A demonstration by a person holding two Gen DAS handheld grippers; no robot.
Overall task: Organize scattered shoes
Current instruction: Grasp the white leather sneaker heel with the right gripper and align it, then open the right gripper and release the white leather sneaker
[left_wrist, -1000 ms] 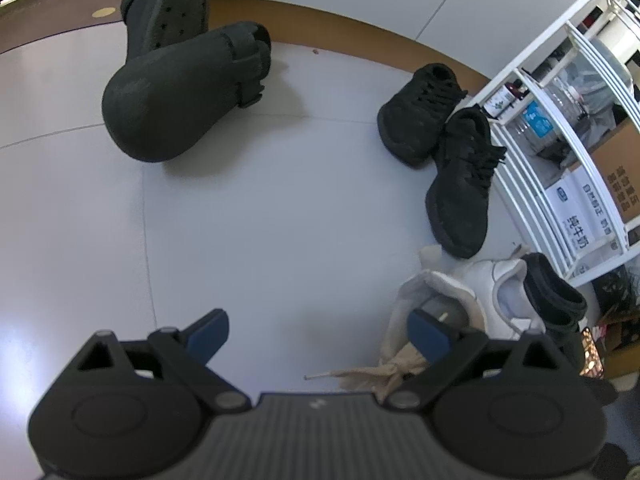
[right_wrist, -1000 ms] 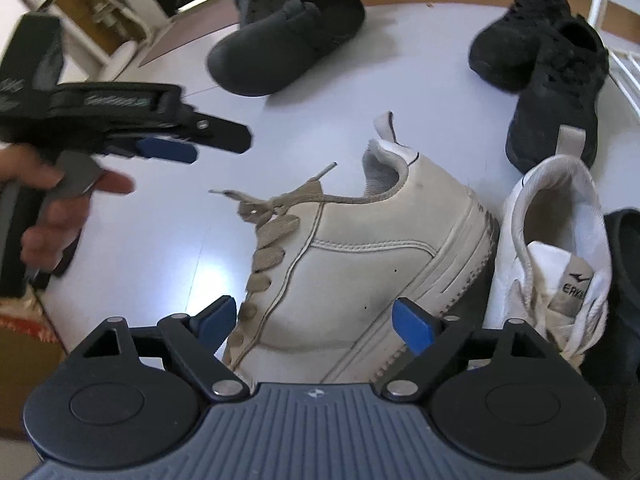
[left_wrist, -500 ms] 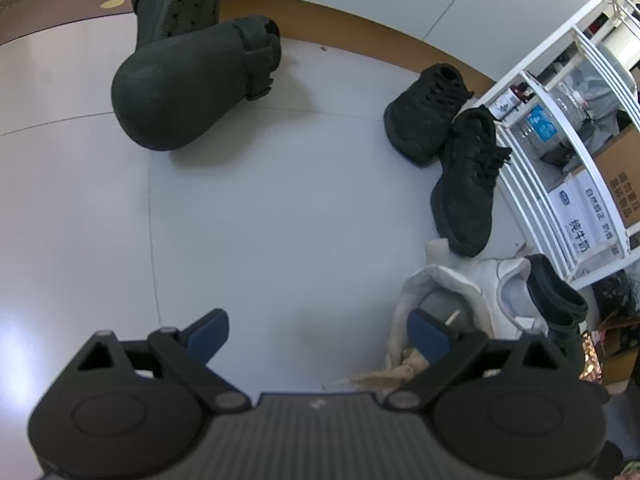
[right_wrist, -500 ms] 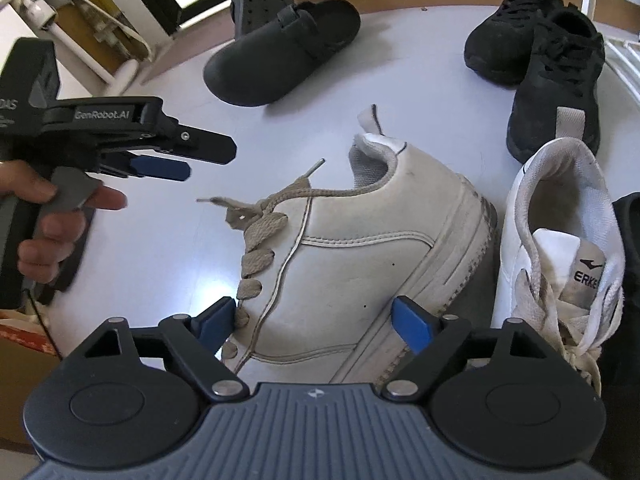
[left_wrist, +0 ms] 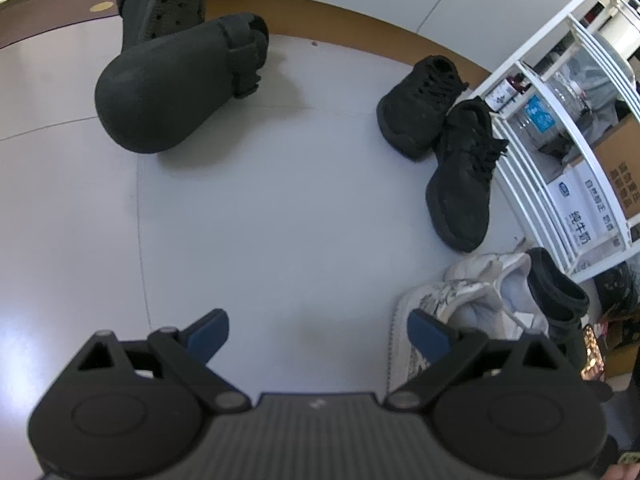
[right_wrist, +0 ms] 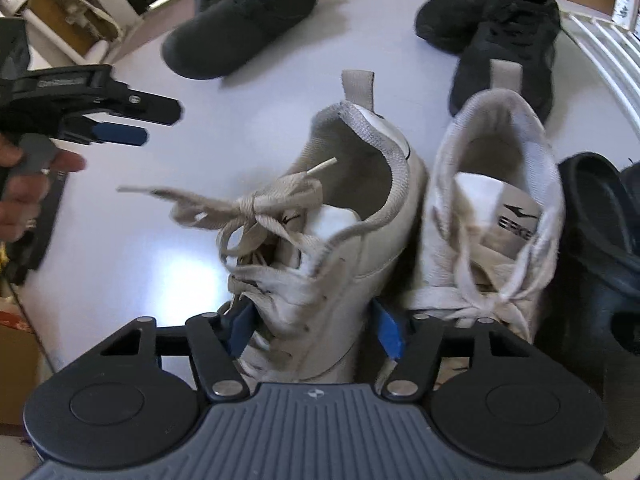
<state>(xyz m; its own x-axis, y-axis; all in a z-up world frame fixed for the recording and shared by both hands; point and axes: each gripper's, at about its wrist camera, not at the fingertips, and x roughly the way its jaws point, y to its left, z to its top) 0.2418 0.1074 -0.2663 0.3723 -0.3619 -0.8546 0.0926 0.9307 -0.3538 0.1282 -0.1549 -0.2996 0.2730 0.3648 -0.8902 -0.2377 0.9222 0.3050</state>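
Note:
A cream lace-up sneaker (right_wrist: 340, 240) stands upright on the pale floor, right beside a white sneaker (right_wrist: 492, 208). My right gripper (right_wrist: 313, 330) straddles the cream sneaker's forefoot; its jaws are closing and both blue pads touch the shoe's sides. Off to the left, my left gripper (right_wrist: 120, 128) hangs open over bare floor, a hand on its handle. In the left wrist view the left gripper (left_wrist: 318, 334) holds nothing, and the two pale sneakers (left_wrist: 492, 304) lie just right of it.
A pair of black clogs (left_wrist: 172, 92) lies at the far left by the wall. Two black sneakers (left_wrist: 464, 184) sit against a white wire rack (left_wrist: 560, 128) on the right. A black slipper (right_wrist: 592, 240) lies right of the white sneaker.
The cream sneaker went from lying on its side to upright beside the white one. The right jaws narrowed onto its forefoot. The left gripper stayed put.

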